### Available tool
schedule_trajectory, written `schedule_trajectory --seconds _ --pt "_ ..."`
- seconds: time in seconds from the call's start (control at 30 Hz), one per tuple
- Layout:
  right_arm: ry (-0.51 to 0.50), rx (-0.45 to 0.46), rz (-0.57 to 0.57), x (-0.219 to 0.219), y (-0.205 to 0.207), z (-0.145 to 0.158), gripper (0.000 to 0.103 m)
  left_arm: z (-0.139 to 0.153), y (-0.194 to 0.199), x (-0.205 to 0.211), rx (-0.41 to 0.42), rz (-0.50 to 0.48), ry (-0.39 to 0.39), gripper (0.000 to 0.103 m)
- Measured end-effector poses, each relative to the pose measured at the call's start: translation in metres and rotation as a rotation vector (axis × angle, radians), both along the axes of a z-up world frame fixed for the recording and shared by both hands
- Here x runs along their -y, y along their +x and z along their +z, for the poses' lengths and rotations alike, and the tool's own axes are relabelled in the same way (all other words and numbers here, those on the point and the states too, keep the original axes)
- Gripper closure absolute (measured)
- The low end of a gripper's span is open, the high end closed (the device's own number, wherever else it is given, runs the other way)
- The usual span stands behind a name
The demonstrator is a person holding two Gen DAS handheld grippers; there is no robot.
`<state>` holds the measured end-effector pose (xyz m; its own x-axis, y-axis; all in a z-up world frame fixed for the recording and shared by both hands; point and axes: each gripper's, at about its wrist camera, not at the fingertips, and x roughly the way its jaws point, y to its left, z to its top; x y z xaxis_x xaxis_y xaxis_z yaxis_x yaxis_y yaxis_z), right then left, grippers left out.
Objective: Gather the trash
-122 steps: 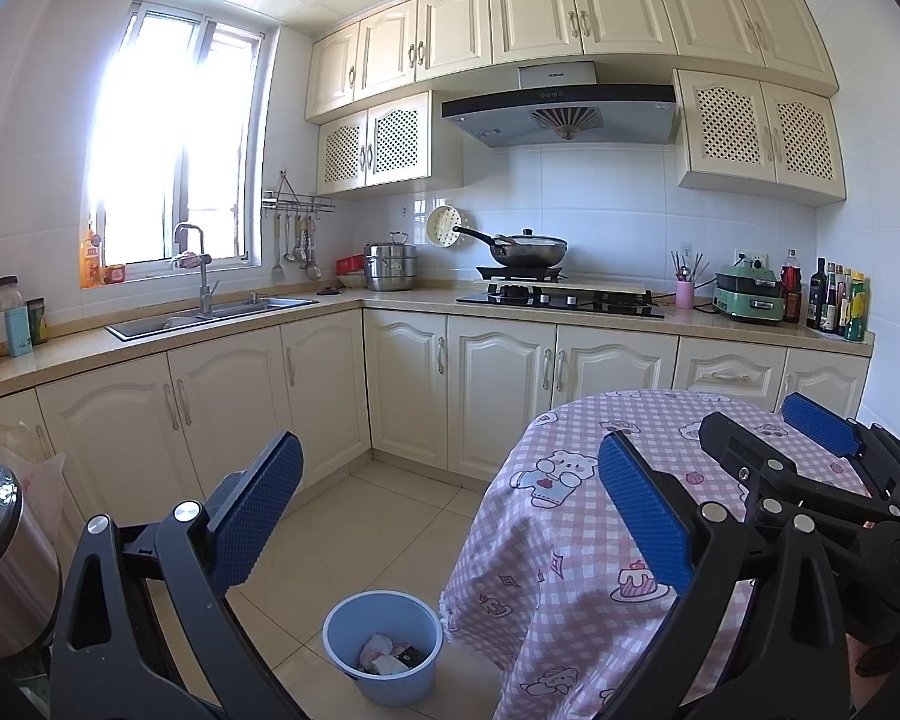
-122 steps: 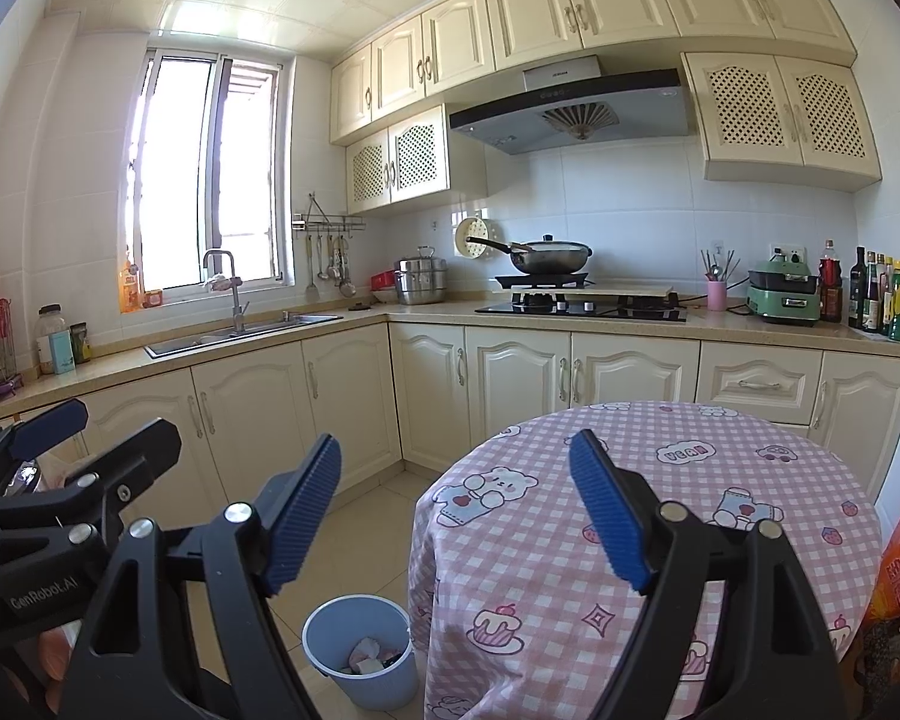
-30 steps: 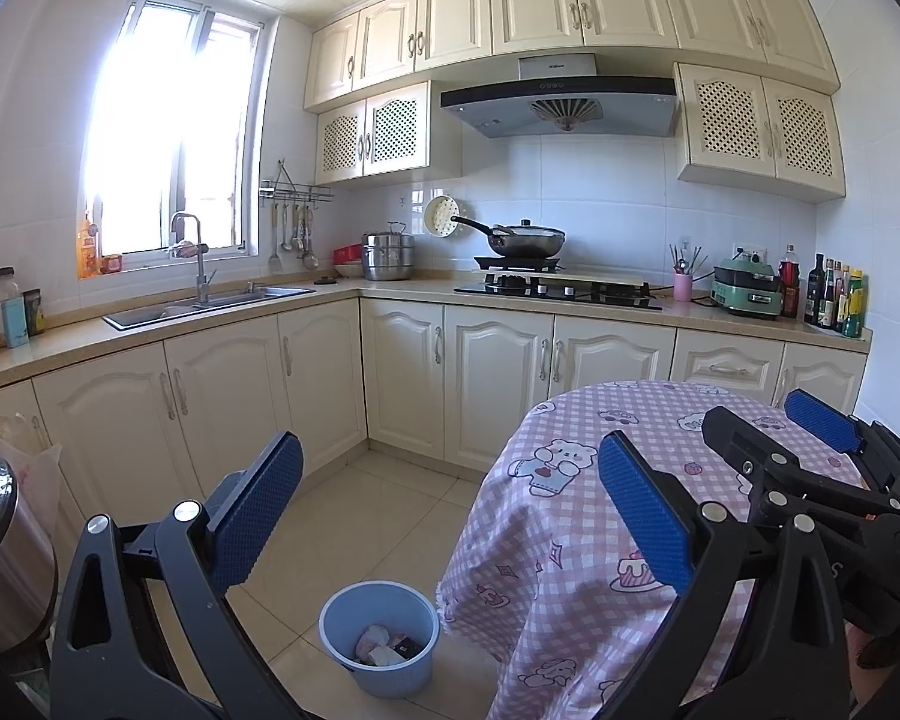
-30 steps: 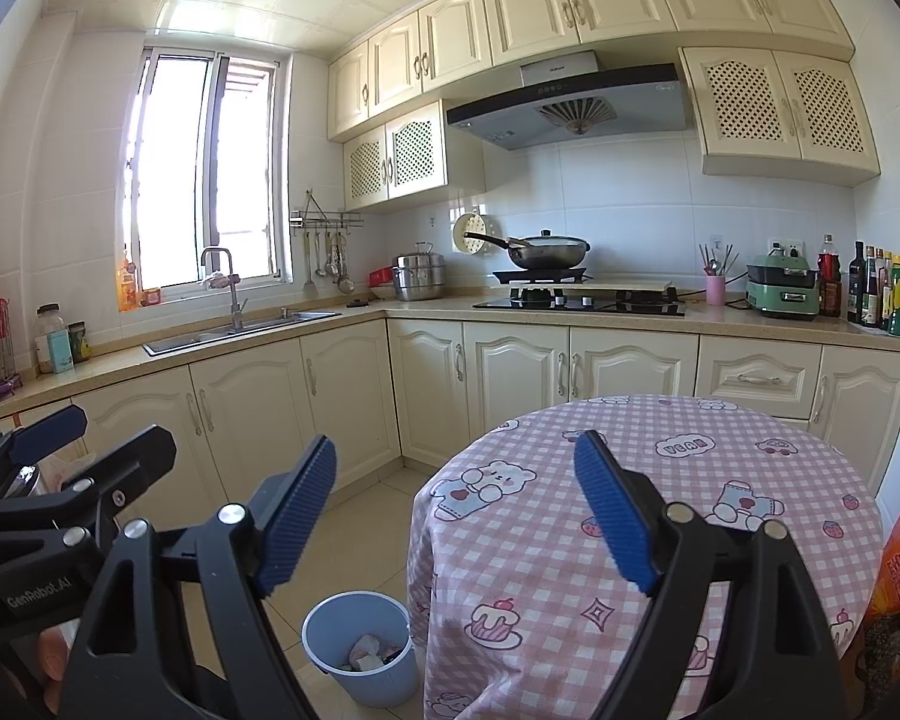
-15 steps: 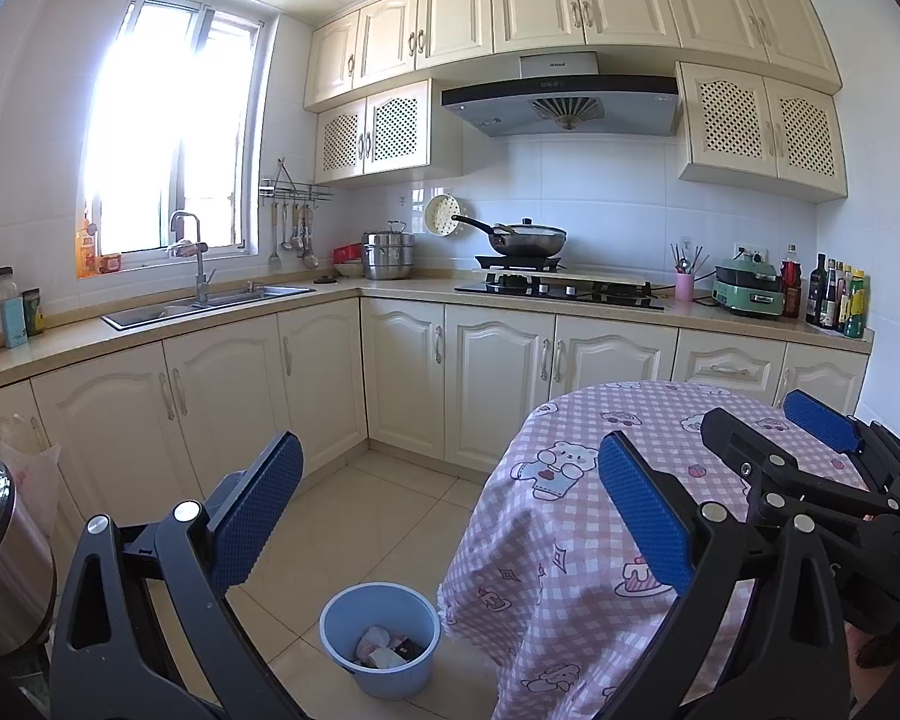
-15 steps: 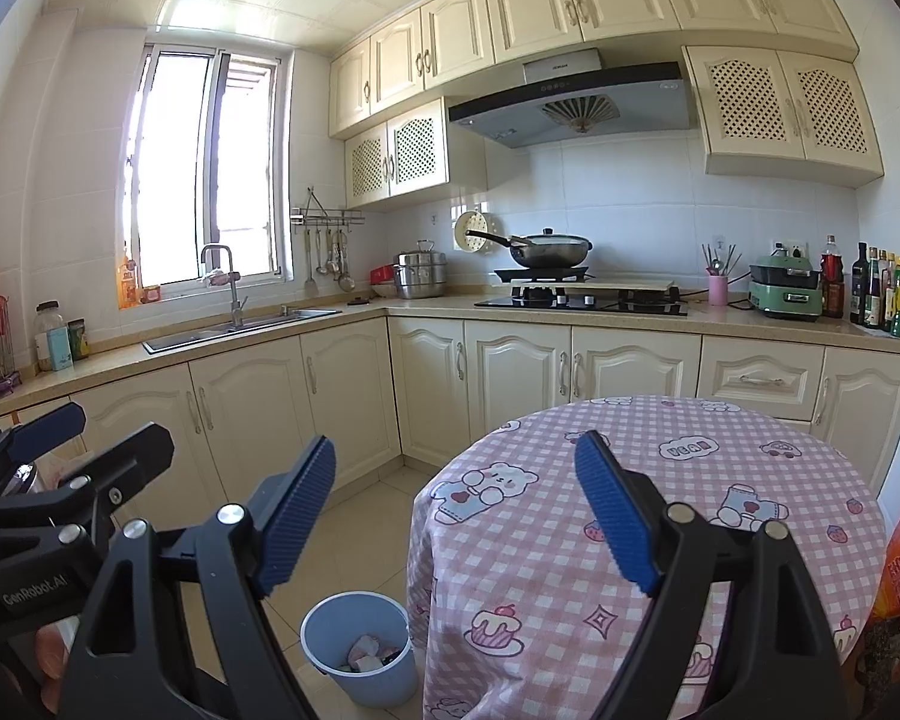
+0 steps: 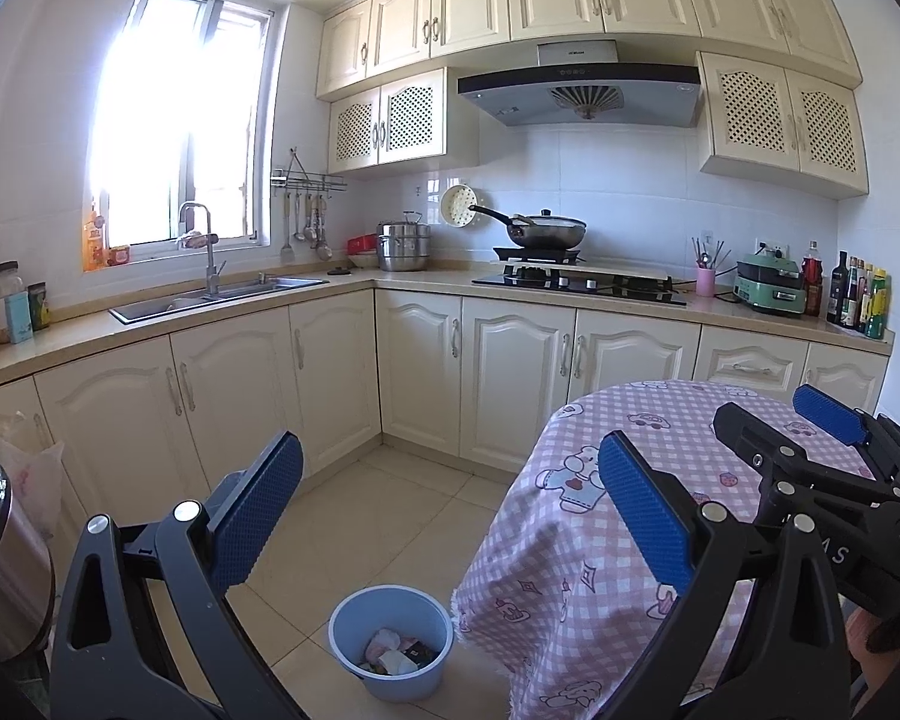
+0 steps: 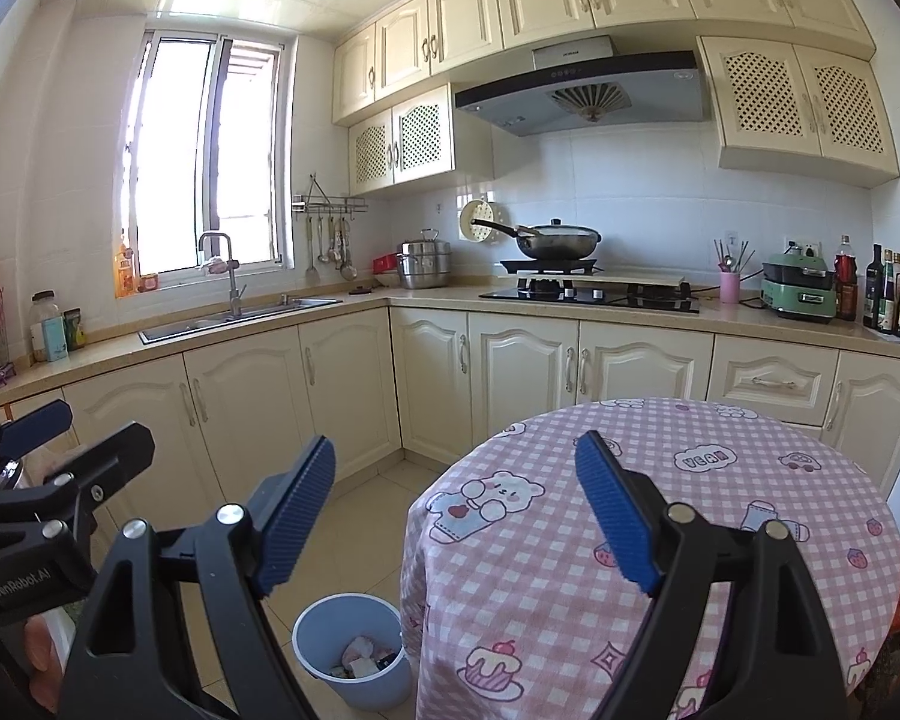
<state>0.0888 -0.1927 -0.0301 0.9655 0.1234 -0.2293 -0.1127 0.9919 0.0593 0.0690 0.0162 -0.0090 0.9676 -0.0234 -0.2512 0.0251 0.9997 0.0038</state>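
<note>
Tools [image 7: 450,516] wide over seemingly bare tablecloth [image 8: 720,480]

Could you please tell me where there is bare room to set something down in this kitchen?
The round table top under its pink checked cloth looks bare throughout. The counter is free between the sink and the steel pot. The far right end is crowded with bottles, a green appliance and a pink cup.
</note>
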Motion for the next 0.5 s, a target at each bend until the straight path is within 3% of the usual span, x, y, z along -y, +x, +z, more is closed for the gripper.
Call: schedule_trajectory --seconds 0.37,0.5 --pt "-0.013 -0.043 0.015 0.008 0.044 -0.011 0.022 -0.013 0.033 0.000 -0.043 0.018 -0.005 0.008" --pt "-0.007 -0.099 0.035 0.025 0.068 -0.019 0.022 -0.025 0.050 -0.004 -0.083 0.033 -0.002 0.008"
